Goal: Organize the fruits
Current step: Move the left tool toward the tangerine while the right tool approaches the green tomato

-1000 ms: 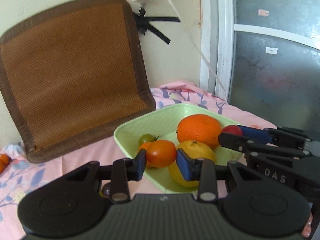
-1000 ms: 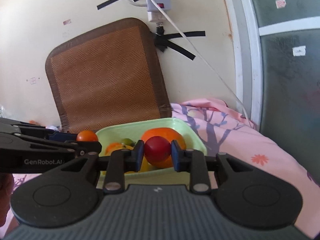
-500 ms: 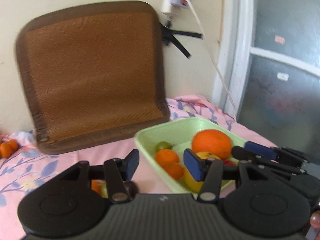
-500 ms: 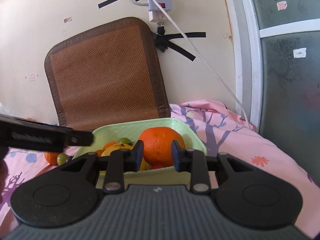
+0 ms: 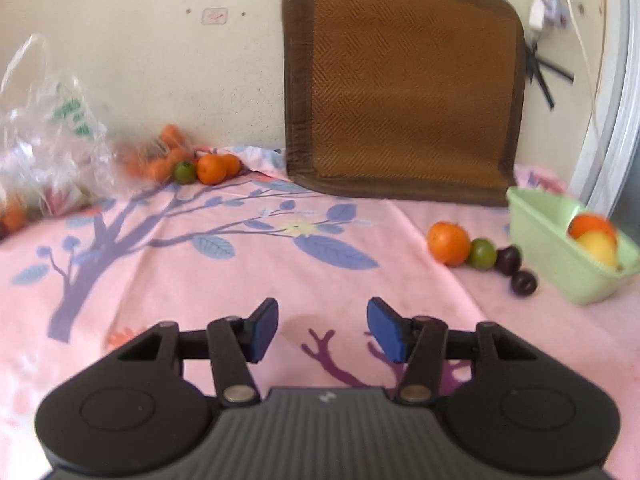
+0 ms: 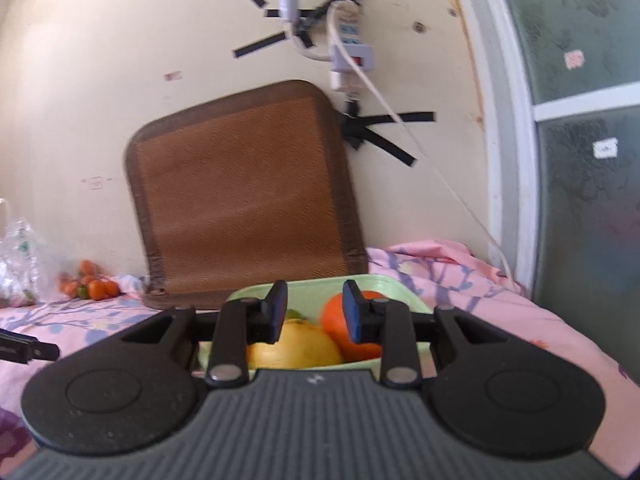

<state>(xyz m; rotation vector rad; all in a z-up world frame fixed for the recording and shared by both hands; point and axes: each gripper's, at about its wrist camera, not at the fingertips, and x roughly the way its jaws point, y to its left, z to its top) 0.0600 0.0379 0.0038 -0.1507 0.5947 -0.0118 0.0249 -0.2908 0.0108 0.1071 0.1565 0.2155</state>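
Observation:
A light green tray [image 5: 536, 220] sits at the right on the pink cloth and holds a big orange [image 5: 591, 225] and a yellow fruit [image 5: 598, 249]. Beside it lie an orange [image 5: 448, 242], a green fruit [image 5: 482, 253] and two dark plums [image 5: 509, 259]. My left gripper [image 5: 322, 329] is open and empty above the cloth, left of the tray. My right gripper [image 6: 315, 317] is open and empty above the tray [image 6: 384, 286], over the yellow fruit [image 6: 294, 346] and big orange [image 6: 344, 328].
A brown woven mat [image 5: 404, 88] leans on the wall. A clear plastic bag [image 5: 44, 132] and a pile of small oranges [image 5: 210, 168] with a green fruit lie at the far left. A power strip and cord [image 6: 350, 52] hang on the wall.
Both grippers let their fruit go into the tray and opened. My left gripper swung left away from the tray. My right gripper rose a little above it.

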